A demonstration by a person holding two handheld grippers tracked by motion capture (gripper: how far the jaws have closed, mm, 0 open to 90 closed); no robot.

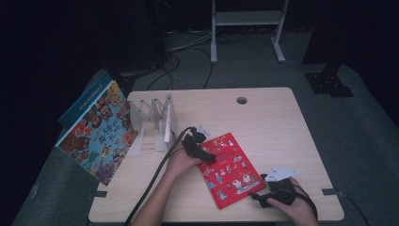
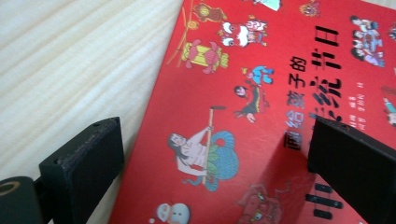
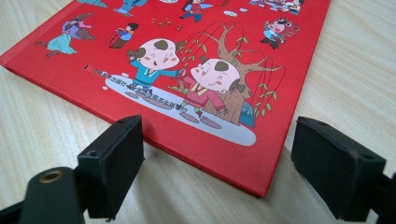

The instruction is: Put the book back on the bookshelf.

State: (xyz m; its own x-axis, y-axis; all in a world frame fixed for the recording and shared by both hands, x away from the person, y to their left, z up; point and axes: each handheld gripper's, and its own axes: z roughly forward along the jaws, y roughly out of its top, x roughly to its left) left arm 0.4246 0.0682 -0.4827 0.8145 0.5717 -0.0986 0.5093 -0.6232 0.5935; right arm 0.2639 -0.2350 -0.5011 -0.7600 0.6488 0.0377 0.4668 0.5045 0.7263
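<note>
Both grippers are flanking the red book (image 1: 228, 169) lying flat on the desk (image 1: 273, 117): the left gripper (image 1: 208, 158) (jaws open, empty) is hovering at its upper-left edge, while the right gripper (image 1: 256, 197), jaws also open, is facing its near corner.

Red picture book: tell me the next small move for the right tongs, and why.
Probably ease the right tongs forward and close them on the near corner of the red picture book. The book lies flat on the table, its corner sits between the open jaws, untouched, and the left tongs are open over its far edge, gripping nothing.
</note>
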